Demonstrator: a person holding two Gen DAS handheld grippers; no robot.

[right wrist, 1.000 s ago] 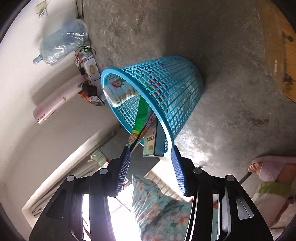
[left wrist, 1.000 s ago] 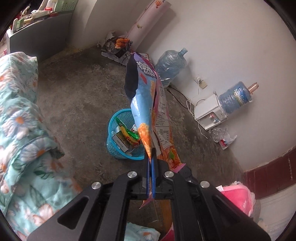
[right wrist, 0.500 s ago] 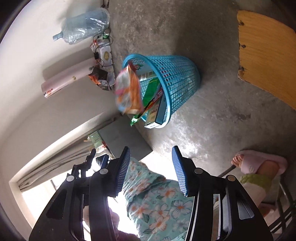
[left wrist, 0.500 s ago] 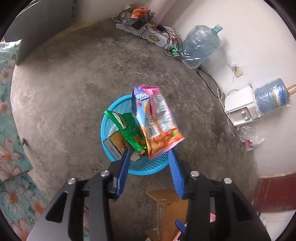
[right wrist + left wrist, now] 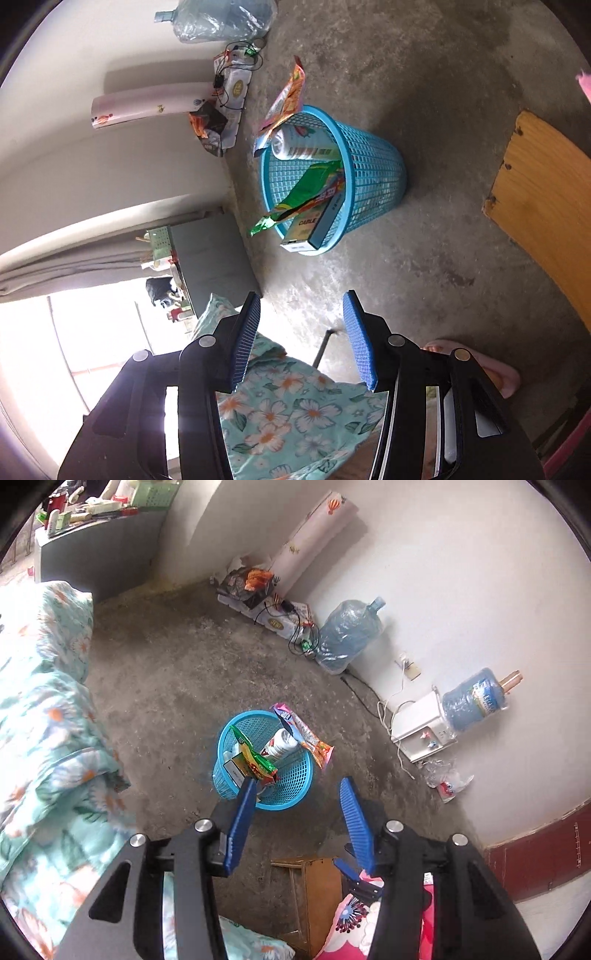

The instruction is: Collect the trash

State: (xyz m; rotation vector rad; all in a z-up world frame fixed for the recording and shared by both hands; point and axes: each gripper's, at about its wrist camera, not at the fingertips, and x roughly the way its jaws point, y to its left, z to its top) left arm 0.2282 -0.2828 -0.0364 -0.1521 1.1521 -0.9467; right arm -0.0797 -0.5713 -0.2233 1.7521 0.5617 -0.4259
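A blue mesh basket [image 5: 295, 775] stands on the concrete floor, holding a green wrapper [image 5: 255, 760], a white can [image 5: 282, 740] and a flat box [image 5: 234, 771]. An orange and pink snack bag [image 5: 304, 736] hangs over its far rim, half outside. My left gripper [image 5: 298, 782] is open above the basket with nothing between its fingers. In the right wrist view the same basket [image 5: 373, 173] lies ahead, with the snack bag [image 5: 290, 96] on its rim and the box [image 5: 310, 225] sticking out. My right gripper [image 5: 301, 295] is open and empty, well short of the basket.
Two big water bottles [image 5: 347, 635] and a white dispenser [image 5: 421, 734] line the wall with cables and a rolled mat [image 5: 314, 535]. A floral blanket [image 5: 44, 716] fills the left. A wooden stool [image 5: 314, 886] is below. A person's foot in a pink slipper [image 5: 476, 365] stands near.
My left gripper opened and let go of the snack bag, which dropped onto the basket's rim. The right gripper rose and rolled, so the basket now looks smaller and farther.
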